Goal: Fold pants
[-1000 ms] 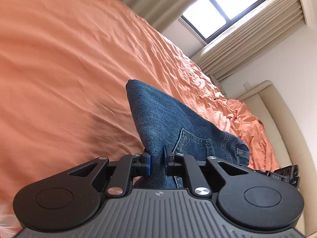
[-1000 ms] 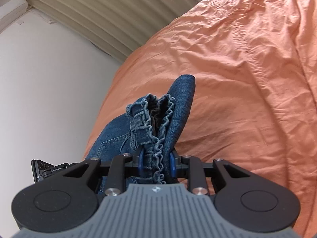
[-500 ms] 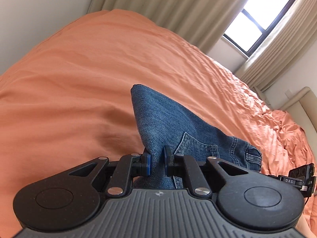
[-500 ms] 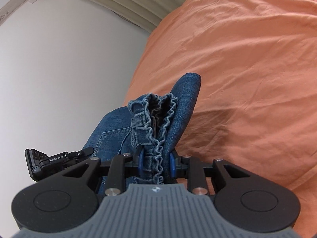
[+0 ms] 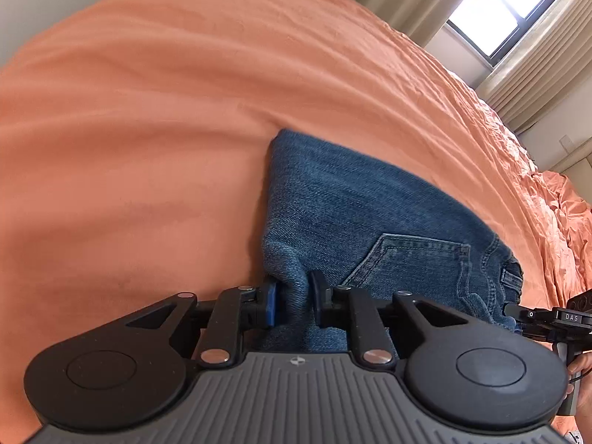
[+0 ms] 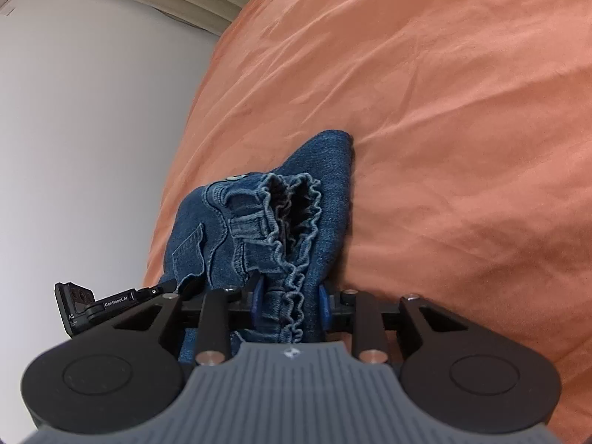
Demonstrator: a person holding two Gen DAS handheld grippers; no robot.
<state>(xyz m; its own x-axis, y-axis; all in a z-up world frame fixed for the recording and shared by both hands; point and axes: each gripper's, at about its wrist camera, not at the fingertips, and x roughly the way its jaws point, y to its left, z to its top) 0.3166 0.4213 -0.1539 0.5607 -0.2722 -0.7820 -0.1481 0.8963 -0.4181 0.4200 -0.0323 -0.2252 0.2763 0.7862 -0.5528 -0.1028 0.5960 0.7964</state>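
The folded blue denim pants [image 5: 351, 203] lie on the orange bedsheet [image 5: 148, 111], back pocket facing up. My left gripper [image 5: 295, 299] straddles a puffed fold at the near edge. Its jaws are opening and the fold sits loosely between the pads. In the right wrist view the pants [image 6: 325, 192] show their ruffled waistband and a button. My right gripper [image 6: 290, 301] has that thick waistband between its blue pads, which still touch it as the jaws begin opening. Each gripper shows at the edge of the other's view: the right gripper's housing [image 5: 555, 320], the left gripper's housing [image 6: 100, 303].
The orange sheet [image 6: 462, 148] spreads wide beyond the pants, rumpled toward the far right [image 5: 562, 203]. A window with beige curtains [image 5: 492, 18] is at the upper right, a white wall [image 6: 74, 129] beside the bed. A hand [image 5: 582, 370] shows at the right edge.
Both grippers came down toward the bed and the pants, which hung above it, now rest on the sheet. The left jaws have spread apart; the right jaws look slightly wider.
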